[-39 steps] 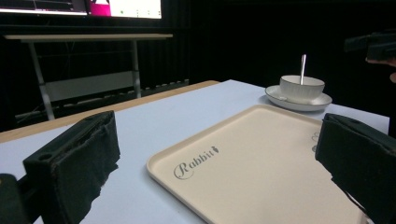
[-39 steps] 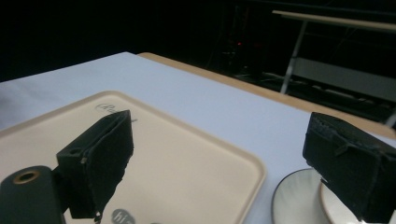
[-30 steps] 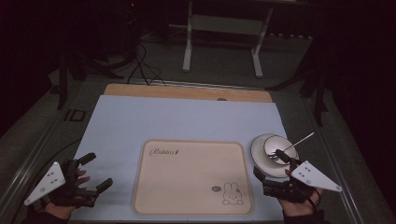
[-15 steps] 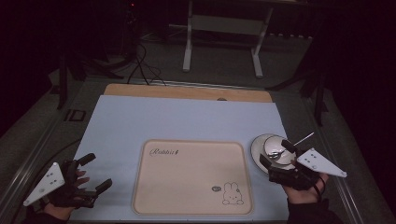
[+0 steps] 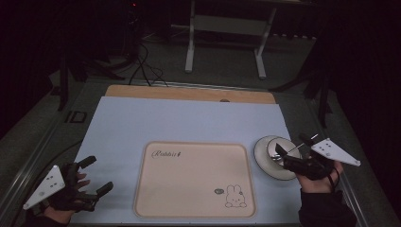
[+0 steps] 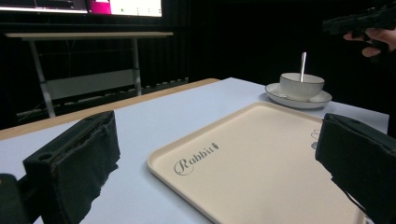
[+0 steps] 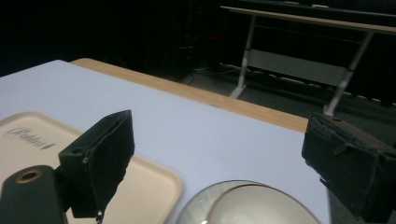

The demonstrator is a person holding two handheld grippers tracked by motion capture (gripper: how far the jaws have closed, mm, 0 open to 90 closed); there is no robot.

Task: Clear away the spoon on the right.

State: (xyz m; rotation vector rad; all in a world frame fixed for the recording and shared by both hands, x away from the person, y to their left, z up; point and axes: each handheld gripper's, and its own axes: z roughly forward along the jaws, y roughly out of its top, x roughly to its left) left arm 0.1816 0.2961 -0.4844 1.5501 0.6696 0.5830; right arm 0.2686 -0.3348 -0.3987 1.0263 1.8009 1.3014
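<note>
A beige tray (image 5: 194, 182) printed with a rabbit lies at the table's front centre. To its right, a white cup (image 5: 279, 150) stands on a saucer (image 5: 263, 158), a spoon (image 5: 302, 142) leaning out of it. My right gripper (image 5: 283, 156) hovers open over the cup's near side with nothing between its jaws; the cup rim (image 7: 261, 207) sits below them. My left gripper (image 5: 99, 173) rests open at the front left, off the tray. From its view the tray (image 6: 261, 158), cup (image 6: 301, 85) and spoon (image 6: 303, 63) lie ahead, with the right gripper (image 6: 359, 21) above them.
A pale blue mat (image 5: 189, 123) covers the table, leaving a wooden strip (image 5: 189, 93) at the far edge. A metal table frame (image 5: 224, 38) and cables (image 5: 142, 66) stand on the dark floor beyond.
My right gripper has moved forward and left from the table's front right edge, so it is now over the cup and saucer. The left gripper has stayed put.
</note>
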